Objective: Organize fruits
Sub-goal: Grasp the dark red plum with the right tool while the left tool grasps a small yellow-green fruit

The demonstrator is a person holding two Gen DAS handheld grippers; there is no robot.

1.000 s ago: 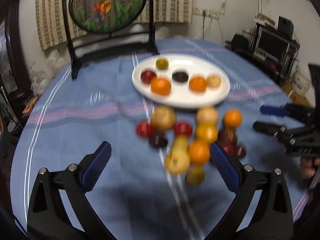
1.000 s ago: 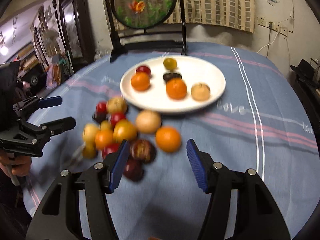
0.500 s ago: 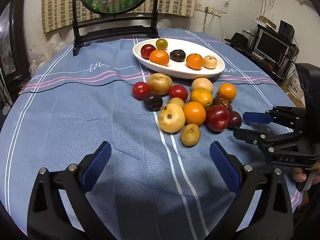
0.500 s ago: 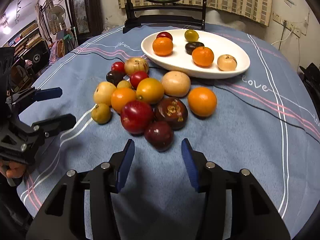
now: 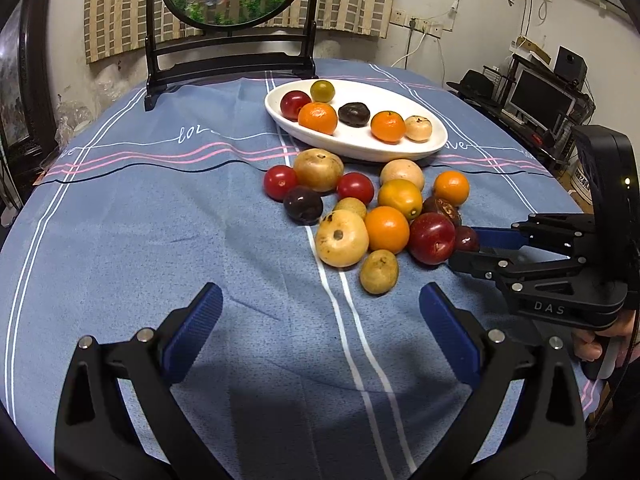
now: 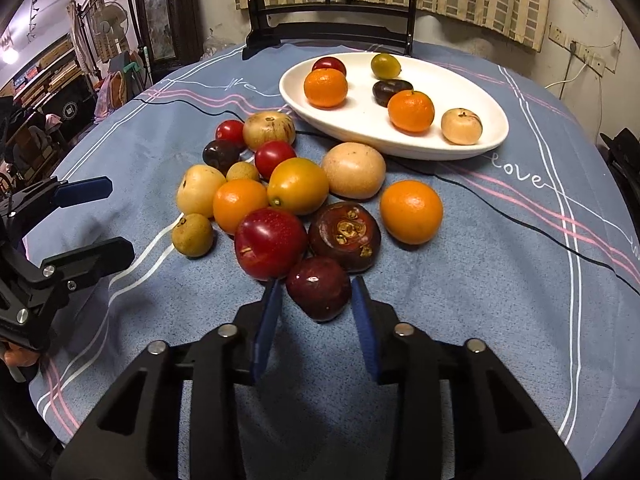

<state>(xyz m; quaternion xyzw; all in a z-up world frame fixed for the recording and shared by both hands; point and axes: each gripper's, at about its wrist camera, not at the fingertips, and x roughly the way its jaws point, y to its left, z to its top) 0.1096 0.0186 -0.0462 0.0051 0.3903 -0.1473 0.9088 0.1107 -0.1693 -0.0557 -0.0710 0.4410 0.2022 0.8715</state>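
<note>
Blue tablecloth (image 6: 500,280): dark plum (image 6: 319,288) between closing right tool (image 6: 316,300) pads.

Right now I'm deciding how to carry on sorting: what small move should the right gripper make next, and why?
Probably lift straight up. The right gripper has just been closing, and its jaws now flank the dark red plum at the near edge of the pile, seemingly touching it. The red apple sits close against it, so a straight lift should disturb least before carrying it to the white plate.
</note>
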